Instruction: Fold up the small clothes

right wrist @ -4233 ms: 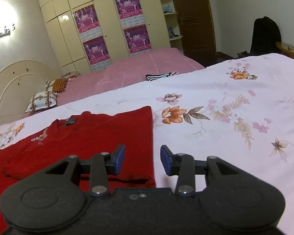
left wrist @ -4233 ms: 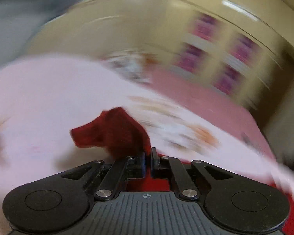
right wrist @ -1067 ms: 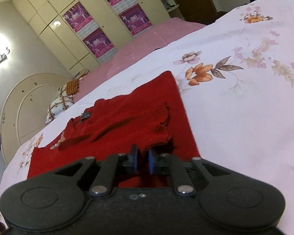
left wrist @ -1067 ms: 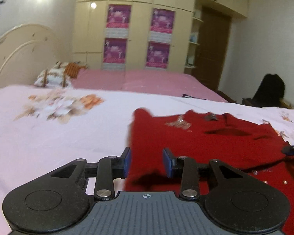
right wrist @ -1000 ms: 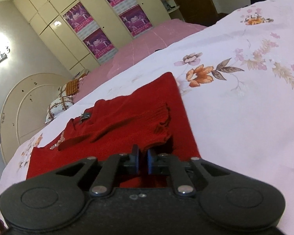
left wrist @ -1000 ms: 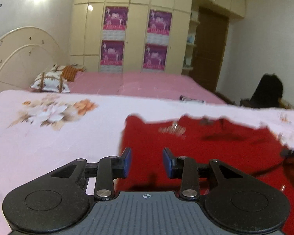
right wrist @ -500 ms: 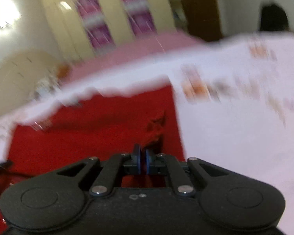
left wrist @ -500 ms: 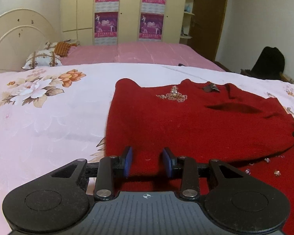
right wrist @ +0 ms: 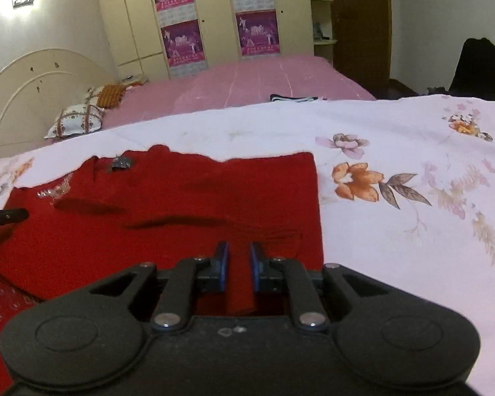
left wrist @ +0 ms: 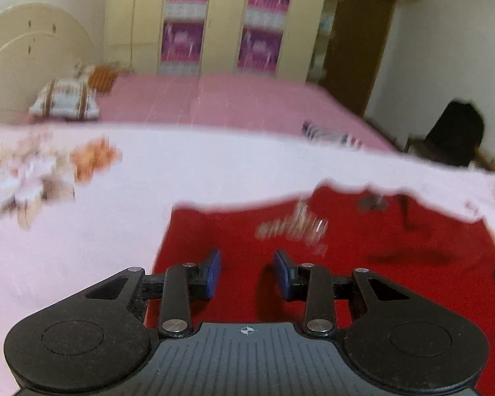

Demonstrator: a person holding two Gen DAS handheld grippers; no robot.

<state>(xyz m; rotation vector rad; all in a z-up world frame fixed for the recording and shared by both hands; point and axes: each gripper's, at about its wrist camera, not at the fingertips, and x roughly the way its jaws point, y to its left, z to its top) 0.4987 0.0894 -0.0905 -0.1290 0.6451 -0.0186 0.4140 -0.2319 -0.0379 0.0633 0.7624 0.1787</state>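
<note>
A red knitted sweater [right wrist: 181, 211] with a sequin motif [left wrist: 293, 227] lies flat on the floral white bedsheet [right wrist: 396, 264], its sleeves folded over the body. My left gripper [left wrist: 246, 272] is open and empty over the sweater's left part; that view is blurred. My right gripper [right wrist: 239, 265] is open with a narrow gap, above the sweater's right part, with red cloth showing between and under the jaws. The left gripper's fingertip [right wrist: 6, 216] shows at the left edge of the right wrist view.
A second bed with a pink cover [right wrist: 264, 79] lies beyond, with pillows [right wrist: 76, 122] and a striped garment [right wrist: 293, 98] on it. Cream wardrobes with purple posters [right wrist: 214, 16] stand behind. A dark bag [right wrist: 478, 66] sits at the far right.
My right gripper has opened and let go of the sleeve, which now lies flat on the sweater. My left gripper has lifted and shifted, still open.
</note>
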